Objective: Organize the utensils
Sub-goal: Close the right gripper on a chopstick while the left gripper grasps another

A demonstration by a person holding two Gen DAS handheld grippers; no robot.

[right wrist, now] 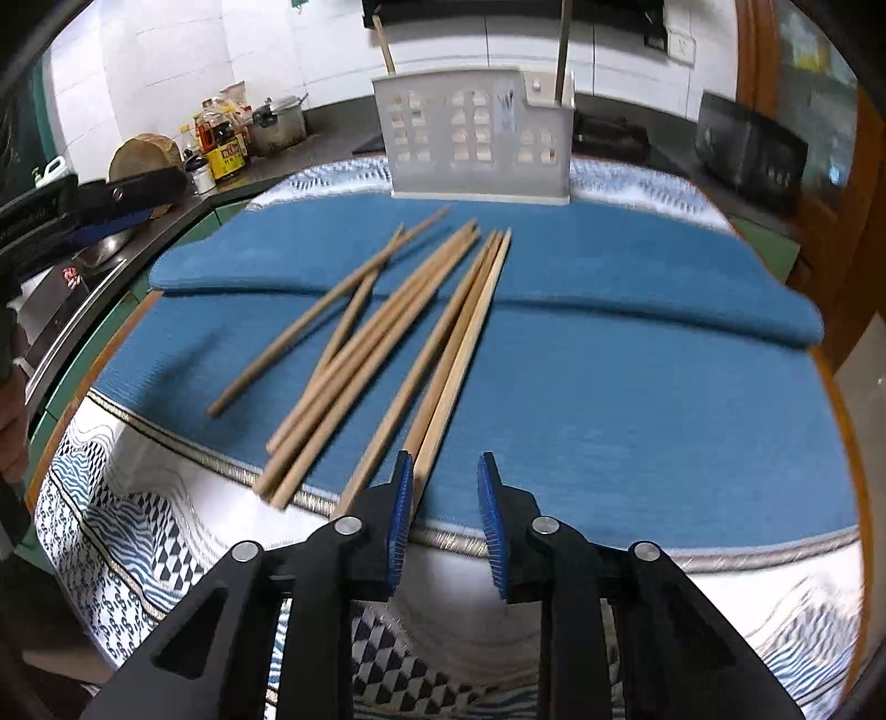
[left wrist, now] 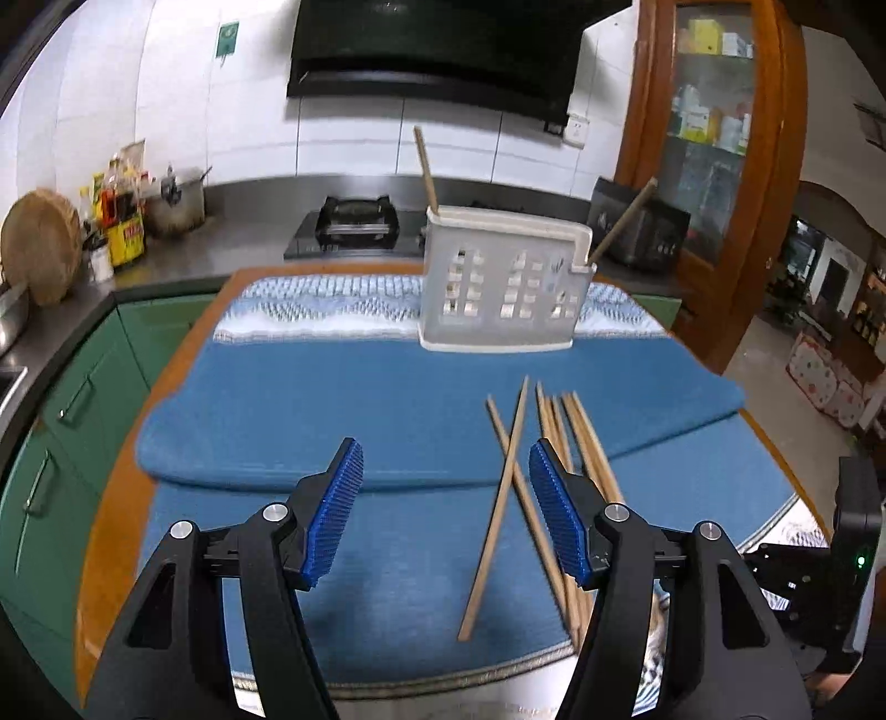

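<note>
Left wrist view first: the left claw (left wrist: 446, 501) hangs over the table (left wrist: 105, 531) with its blue ribbed pads spread wide and nothing between them, so it's released. Under it is a blue cloth (left wrist: 343, 410) folded over itself, with a patterned white-and-blue border at the far edge. The loose chopsticks (left wrist: 554, 476) lie on the cloth just right of centre; two of them cross in an X, and the rest sit in a tight bunch that runs under the right-hand finger. Further back, on the far part of the cloth, stands the white utensil holder (left wrist: 498, 288) (the plastic kind with little square holes), and it already has two chopsticks standing in it, one at the left end and one leaning out of the small side compartment on the right. Behind that there's a gas stove (left wrist: 357, 221) on the counter and a black range hood (left wrist: 437, 50) above.

Right wrist view: the right claw (right wrist: 444, 487) is low over the near edge of the cloth, jaws only narrowly apart and gripping nothing, so also released. Its left pad sits right beside the near end of the lightest chopstick; whether it touches I can't tell. The chopsticks fan away from here toward the holder, which stands upright at the far side. The left claw pokes in from the left edge.
</note>
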